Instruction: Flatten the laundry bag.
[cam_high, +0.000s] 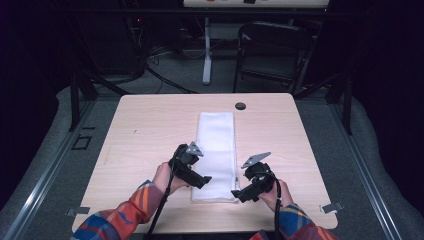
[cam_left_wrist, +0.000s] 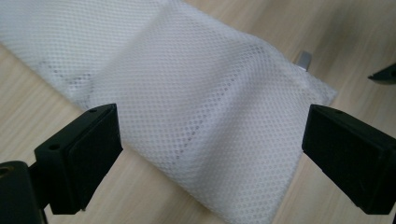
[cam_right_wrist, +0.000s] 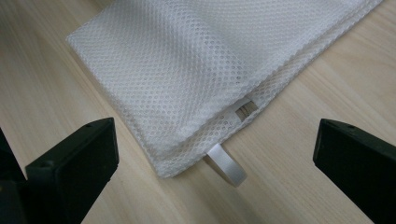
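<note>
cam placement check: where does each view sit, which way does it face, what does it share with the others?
High view: above the person's side, looking forward and down at the table; forearms, left gripper, right gripper.
Left gripper view: looks along its open fingers at the mesh bag.
Right gripper view: open fingers over the bag's corner, pull tab.
Shared: bag, tabletop.

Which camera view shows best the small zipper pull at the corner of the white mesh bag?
The right gripper view: the zipper pull lies close and sharp at the mesh bag corner. The left gripper view shows it small and distant; the high view cannot resolve it.
</note>
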